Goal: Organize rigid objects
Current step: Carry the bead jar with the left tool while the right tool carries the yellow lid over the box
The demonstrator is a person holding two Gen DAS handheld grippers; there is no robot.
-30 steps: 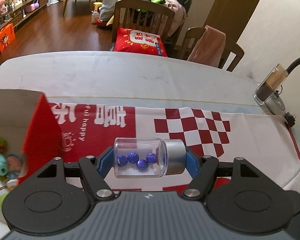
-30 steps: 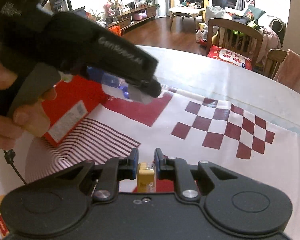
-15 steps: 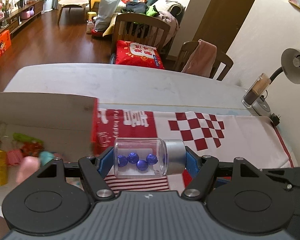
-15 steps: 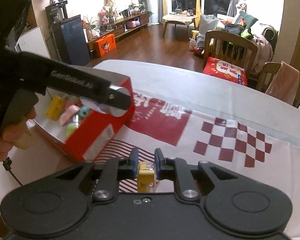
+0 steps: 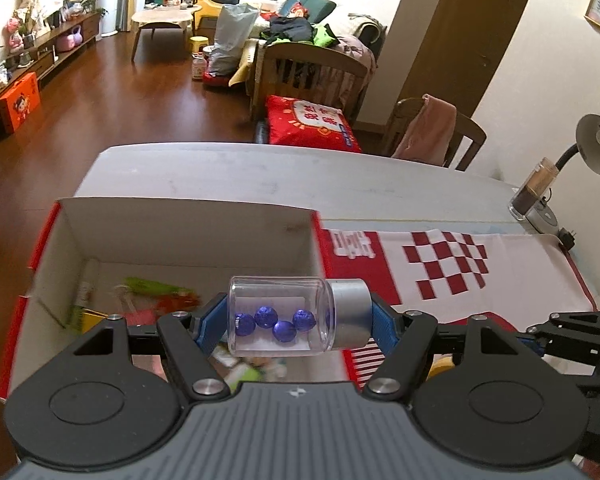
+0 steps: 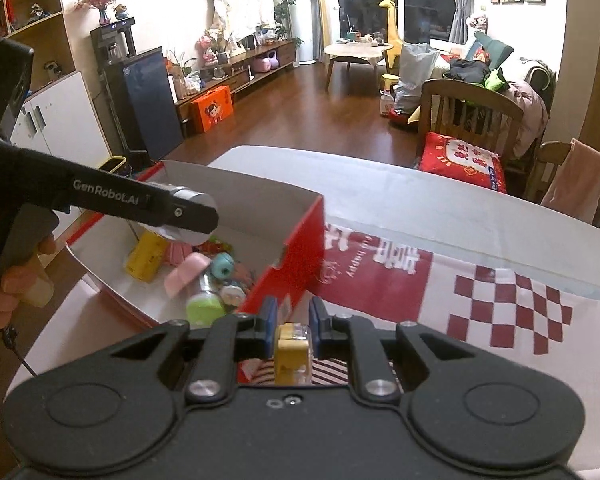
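A: What does the left tool (image 5: 296, 320) hold?

B: It grips a clear jar (image 5: 284, 314) of blue balls (image 5: 278, 324) lying sideways, silver cap to the right, above the open box (image 5: 180, 232).

A: And the right tool (image 6: 293, 326)?

B: It is clenched on a small yellow block (image 6: 292, 350) near the box's red right wall (image 6: 296, 256).

A: Any open room?

B: The tabletop (image 5: 300, 176) beyond the box's far wall is bare; the checked cloth (image 6: 500, 304) lies to the right.

A: What is in the box?

B: Small toys: a yellow carton (image 6: 146, 258), a pink piece (image 6: 186, 276), a green-capped bottle (image 6: 206, 304).
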